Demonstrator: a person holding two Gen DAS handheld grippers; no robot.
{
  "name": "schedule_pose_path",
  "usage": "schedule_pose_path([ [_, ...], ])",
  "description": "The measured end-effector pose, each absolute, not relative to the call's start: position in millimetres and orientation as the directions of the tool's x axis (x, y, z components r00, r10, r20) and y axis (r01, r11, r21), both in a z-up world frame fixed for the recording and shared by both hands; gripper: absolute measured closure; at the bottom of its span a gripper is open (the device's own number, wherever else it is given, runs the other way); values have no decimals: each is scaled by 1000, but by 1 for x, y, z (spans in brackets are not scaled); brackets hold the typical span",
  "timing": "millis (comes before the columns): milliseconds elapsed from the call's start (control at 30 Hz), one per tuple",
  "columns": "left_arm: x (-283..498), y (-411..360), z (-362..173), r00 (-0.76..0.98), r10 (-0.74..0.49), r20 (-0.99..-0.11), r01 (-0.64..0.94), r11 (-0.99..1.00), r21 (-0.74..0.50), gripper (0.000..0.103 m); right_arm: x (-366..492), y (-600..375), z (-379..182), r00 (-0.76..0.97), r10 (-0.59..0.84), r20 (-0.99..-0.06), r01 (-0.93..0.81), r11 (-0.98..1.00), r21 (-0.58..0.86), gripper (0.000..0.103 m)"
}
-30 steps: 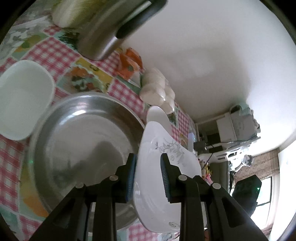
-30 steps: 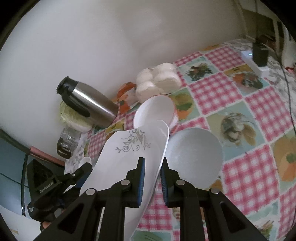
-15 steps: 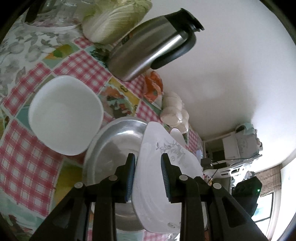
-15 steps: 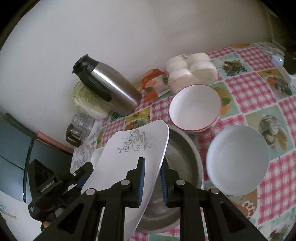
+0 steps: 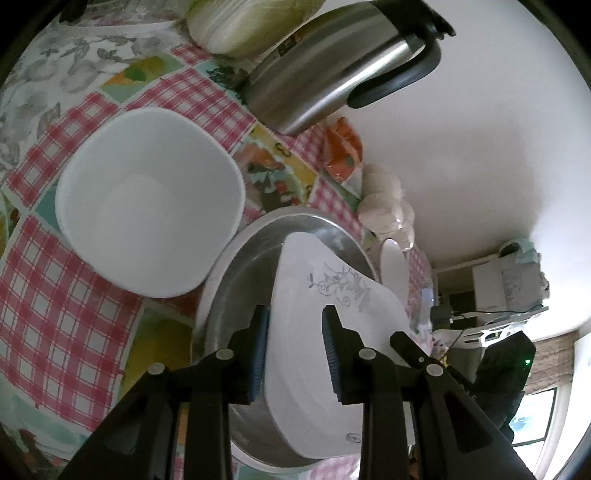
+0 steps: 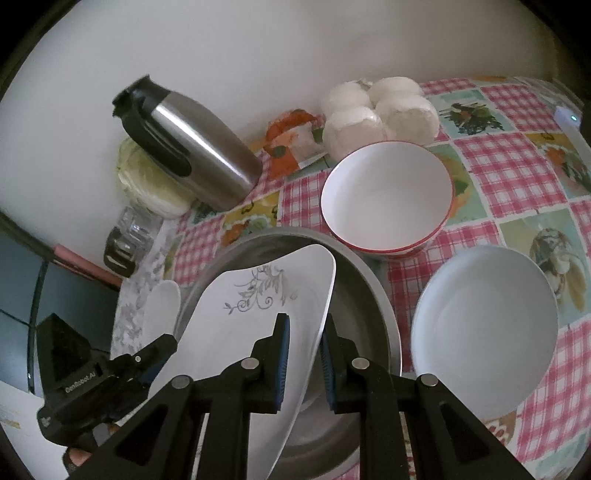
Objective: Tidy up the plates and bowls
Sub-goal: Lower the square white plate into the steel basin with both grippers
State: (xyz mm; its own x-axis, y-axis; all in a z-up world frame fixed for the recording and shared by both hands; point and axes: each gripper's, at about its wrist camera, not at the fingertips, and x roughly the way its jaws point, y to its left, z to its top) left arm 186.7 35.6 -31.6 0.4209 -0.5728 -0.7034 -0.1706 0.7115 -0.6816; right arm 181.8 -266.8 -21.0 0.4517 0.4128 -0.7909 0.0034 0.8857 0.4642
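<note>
A white rectangular plate (image 5: 325, 295) with a grey floral print is held tilted between both grippers, over a steel basin (image 5: 225, 295). My left gripper (image 5: 295, 332) is shut on one side of the plate's rim. On the opposite long edge of the plate (image 6: 243, 314), my right gripper (image 6: 304, 343) is shut. The plate's far corner dips inside the basin's rim (image 6: 373, 291). The left gripper (image 6: 155, 354) shows at the lower left of the right wrist view. A white square bowl (image 5: 147, 206), a red-rimmed bowl (image 6: 384, 192) and a round white bowl (image 6: 484, 325) stand around the basin.
Along the wall at the back of the checked tablecloth (image 6: 517, 170) are a steel thermos jug (image 6: 199, 155), a cabbage (image 5: 251, 22), an orange packet (image 6: 291, 136) and bagged white buns (image 6: 380, 110). A glass jar (image 6: 129, 236) sits at the table's left end.
Both grippers have carried the plate across and downward. The steel basin has come out from under it, and the plate's far corner now sits inside the basin's rim.
</note>
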Motion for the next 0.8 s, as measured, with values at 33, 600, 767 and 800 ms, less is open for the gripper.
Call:
schedule_pose_path([
  [33,187,36,-32,420,-569,-707,-172,715,-678,74,183,-266,-24,447,411,-795,3,887,461,84],
  [600,189,21,-40,379,-497,-781,-164,794,-585,74,194,-261,-49,409,355,-841,15,919,395,84],
  [767,190,18,-43,364,-466,-806,-170,818,-550,74,195,-257,-58,390,323,-862,17,934,357,83],
  [800,190,17,-43,365,-456,-812,-167,826,-538,73,195,-256,-58,392,320,-863,11,936,353,83],
])
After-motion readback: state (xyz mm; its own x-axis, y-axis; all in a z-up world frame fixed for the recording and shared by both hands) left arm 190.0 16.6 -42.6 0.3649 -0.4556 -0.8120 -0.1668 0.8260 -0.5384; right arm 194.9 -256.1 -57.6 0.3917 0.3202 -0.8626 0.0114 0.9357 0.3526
